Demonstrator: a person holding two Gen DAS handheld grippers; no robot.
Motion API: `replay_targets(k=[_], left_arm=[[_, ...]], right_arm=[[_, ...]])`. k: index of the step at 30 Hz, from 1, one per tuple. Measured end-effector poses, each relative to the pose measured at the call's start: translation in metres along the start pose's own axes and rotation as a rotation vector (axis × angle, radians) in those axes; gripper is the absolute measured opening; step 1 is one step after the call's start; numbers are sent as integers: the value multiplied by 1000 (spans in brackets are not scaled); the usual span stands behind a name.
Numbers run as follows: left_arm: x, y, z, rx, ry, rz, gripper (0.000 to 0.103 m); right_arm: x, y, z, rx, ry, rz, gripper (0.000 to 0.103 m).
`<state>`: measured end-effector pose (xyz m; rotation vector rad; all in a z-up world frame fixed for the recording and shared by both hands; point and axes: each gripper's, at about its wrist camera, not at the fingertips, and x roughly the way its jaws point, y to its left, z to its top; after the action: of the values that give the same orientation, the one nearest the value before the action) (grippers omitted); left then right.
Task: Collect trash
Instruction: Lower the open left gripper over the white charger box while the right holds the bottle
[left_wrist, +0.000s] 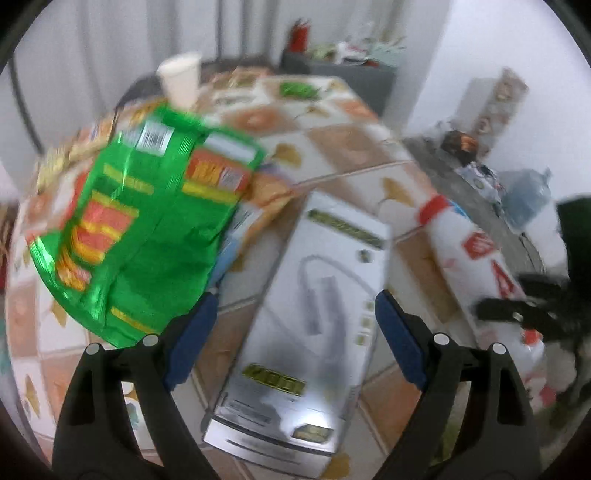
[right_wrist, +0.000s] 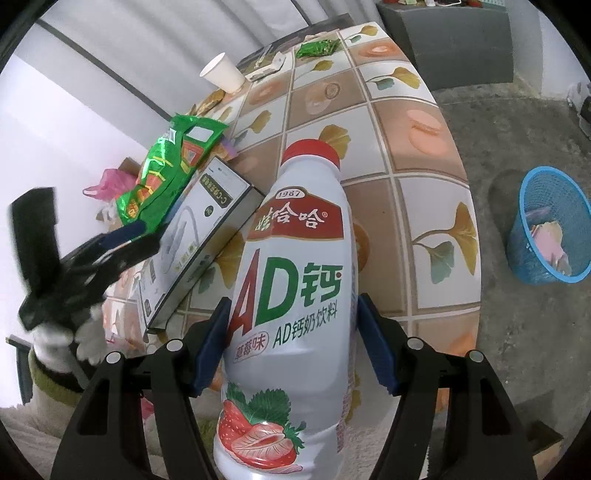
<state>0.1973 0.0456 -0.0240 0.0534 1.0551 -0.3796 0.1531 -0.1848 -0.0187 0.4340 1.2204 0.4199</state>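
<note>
Left tongs (left_wrist: 291, 332) gape wide, angled downward — right tongs (right_wrist: 293, 339) clamped, tilted down too.

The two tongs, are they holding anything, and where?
The right tongs grip the white bottle by its middle. The left tongs are open over the silver box, holding nothing.

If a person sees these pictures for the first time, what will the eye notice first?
Most striking is the white drink bottle with its red cap, filling the right wrist view between the right gripper pads. Next comes the shiny green snack bag, lying beside the silver box on the tiled table.
</note>
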Motion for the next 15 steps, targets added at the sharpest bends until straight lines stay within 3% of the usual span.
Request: replay_targets(k=[6, 10, 15], left_arm=[[9, 3, -13, -33, 73, -73, 83], [8, -3, -24, -19, 100, -71, 83], [0, -8, -39, -39, 126, -162, 83]], right_arm=[[-1, -1, -1, 6, 2, 3, 66], [0, -1, 1, 3, 4, 3, 66], [-1, -2, 0, 12, 3, 10, 66]])
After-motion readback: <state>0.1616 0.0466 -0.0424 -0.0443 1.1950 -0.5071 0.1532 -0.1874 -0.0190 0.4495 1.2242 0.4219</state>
